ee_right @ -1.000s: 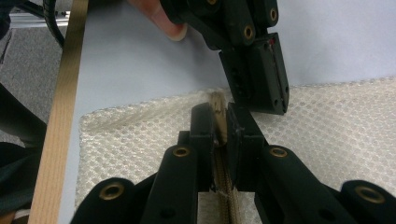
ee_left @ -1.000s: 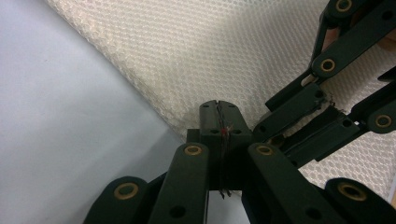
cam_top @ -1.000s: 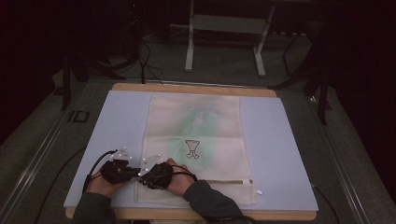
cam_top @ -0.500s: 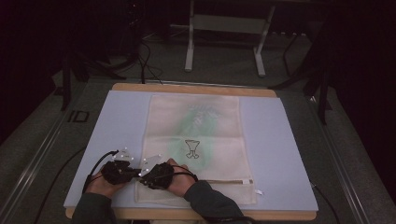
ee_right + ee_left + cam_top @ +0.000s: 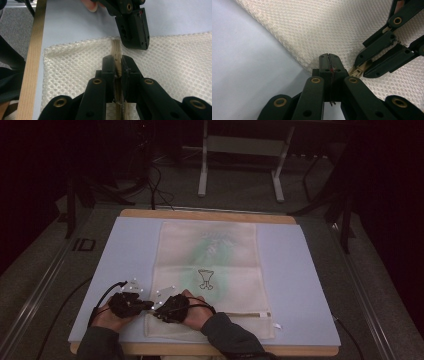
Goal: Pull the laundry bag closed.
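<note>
Cream mesh zip bag (image 5: pixel 207 270), flat at table's (image 5: pixel 305 285) near edge, long axis running away; left tool (image 5: pixel 329 65) pinching its left edge, right tool (image 5: pixel 118 68) pinching zip band (image 5: pixel 116 48) beside it.

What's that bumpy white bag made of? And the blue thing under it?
The bag looks like soft cream mesh fabric: tiny honeycomb holes cover it, and its zipper tape looks woven. The mat looks smooth and matte, maybe plastic or foam; hard to tell.
</note>
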Tool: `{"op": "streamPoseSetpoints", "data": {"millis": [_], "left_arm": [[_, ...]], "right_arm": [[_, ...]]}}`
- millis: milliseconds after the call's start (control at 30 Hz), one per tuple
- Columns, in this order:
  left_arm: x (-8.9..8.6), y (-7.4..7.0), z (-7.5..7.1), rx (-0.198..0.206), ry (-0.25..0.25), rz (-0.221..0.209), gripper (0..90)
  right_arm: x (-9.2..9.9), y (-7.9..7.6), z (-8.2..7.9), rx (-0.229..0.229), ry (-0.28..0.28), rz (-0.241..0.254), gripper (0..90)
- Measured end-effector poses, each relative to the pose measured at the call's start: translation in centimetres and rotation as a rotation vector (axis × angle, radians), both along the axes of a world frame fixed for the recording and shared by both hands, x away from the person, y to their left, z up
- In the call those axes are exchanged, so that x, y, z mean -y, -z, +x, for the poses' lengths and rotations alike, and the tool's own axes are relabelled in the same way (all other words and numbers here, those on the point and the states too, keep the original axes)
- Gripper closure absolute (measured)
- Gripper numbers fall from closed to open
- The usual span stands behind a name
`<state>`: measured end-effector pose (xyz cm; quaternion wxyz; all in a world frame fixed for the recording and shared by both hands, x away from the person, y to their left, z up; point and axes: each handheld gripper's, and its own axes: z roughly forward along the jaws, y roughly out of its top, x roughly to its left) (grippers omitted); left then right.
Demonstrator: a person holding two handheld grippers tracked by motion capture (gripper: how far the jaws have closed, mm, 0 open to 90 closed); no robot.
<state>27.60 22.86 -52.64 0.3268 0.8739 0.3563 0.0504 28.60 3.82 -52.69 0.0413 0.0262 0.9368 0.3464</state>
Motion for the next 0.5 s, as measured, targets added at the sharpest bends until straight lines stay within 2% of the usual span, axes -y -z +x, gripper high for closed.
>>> {"op": "streamPoseSetpoints", "data": {"millis": [300, 500], "left_arm": [[0.04, -0.02, -0.06, 0.005, 0.004, 0.004, 90.0], [0.12, -0.07, -0.05, 0.003, 0.001, 0.009, 90.0]], "right_arm": [[0.53, -0.12, -0.11, 0.003, 0.002, -0.012, 82.3], [0.76, -0.44, -0.27, 0.015, -0.001, -0.042, 82.3]]}}
